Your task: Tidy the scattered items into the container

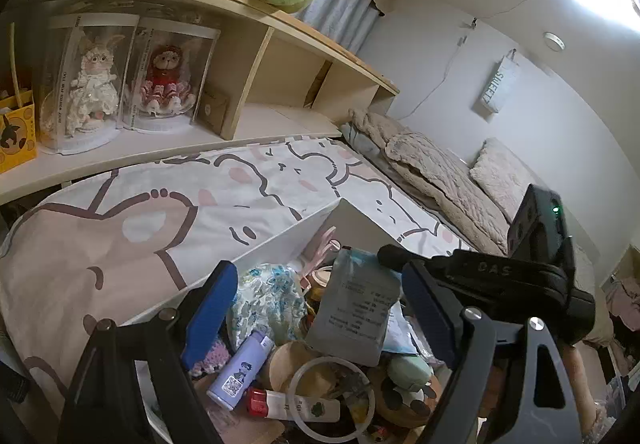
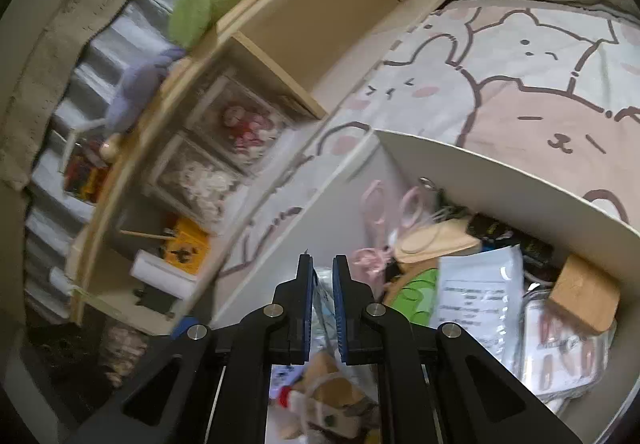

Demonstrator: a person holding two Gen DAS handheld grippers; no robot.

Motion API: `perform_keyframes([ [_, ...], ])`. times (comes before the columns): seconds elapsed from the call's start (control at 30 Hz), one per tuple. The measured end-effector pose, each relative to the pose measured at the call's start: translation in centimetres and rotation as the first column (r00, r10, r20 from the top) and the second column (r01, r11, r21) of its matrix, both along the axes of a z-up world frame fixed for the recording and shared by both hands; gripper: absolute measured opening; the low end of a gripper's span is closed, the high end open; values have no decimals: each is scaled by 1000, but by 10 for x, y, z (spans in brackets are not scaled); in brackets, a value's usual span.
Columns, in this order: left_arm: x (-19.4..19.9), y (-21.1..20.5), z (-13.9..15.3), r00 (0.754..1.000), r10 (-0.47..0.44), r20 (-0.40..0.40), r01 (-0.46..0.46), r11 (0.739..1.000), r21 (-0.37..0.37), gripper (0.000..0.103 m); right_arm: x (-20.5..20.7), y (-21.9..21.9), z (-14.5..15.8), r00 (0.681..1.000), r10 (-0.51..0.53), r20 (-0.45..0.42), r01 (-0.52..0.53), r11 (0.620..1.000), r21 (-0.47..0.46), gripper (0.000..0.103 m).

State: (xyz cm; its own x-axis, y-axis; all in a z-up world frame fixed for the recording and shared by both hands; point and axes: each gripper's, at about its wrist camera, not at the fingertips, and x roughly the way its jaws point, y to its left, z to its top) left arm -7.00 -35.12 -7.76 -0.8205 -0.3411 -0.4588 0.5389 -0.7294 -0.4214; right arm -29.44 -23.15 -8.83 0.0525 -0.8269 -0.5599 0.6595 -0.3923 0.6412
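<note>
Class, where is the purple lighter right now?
In the left wrist view, the purple lighter lies in the white box, low and left, beside the clear ring, above the red-capped tube.

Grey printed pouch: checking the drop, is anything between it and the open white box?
Nothing visible. The right gripper pinches the grey printed pouch directly over the white box; only clutter already inside lies beneath it.

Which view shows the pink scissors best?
The right wrist view: the pink scissors lie unobstructed by the box's far wall, both handle loops visible. The left wrist view shows only a pink sliver behind the grey pouch.
</note>
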Motion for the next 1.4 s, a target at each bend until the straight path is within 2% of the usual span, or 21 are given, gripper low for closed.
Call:
perform_keyframes([
  [0.07, -1, -1, -1, 1000, -3, 2, 3, 1000, 4, 85, -1, -1, -3, 999, -16, -32, 17, 999, 46, 11],
  [0.13, -3, -1, -2, 1000, -5, 9, 5, 1000, 3, 85, 3, -2, -1, 988, -34, -152, 55, 989, 135, 11],
  [0.17, -3, -1, -3, 1000, -3, 13, 3, 1000, 3, 85, 7, -3, 2, 973, -36, -226, 77, 981, 178, 11],
  [0.2, -4, -1, -3, 1000, -3, 16, 3, 1000, 1, 85, 12, -4, 6, 946, -35, -323, 113, 968, 226, 11],
  [0.23, -4, -1, -3, 1000, -3, 16, 3, 1000, 1, 85, 15, -4, 10, 931, -38, -364, 129, 964, 231, 11],
  [0.37, -4, 0, -3, 1000, -1, 14, 1, 1000, 1, 85, 18, 3, 26, 903, -66, -425, 159, 969, 187, 11],
  [0.47, -4, -1, -4, 1000, 3, 13, -3, 1000, 1, 85, 21, 1, 30, 905, -34, -423, 126, 973, 193, 11],
  [0.67, -1, -6, -5, 1000, 17, 15, -17, 1000, 8, 85, 40, -6, 15, 901, 121, -416, 25, 944, 328, 11],
  [0.93, 3, -10, -7, 999, 32, 10, -32, 999, 23, 85, 64, -17, -18, 873, 324, -365, -105, 856, 506, 11],
  [1.03, 4, -12, -7, 999, 36, 10, -37, 999, 29, 85, 58, -28, -27, 872, 334, -358, -98, 835, 541, 11],
  [1.4, 3, -11, -7, 999, 37, 20, -37, 999, 20, 85, 37, -46, -32, 898, 303, -320, -84, 831, 551, 11],
])
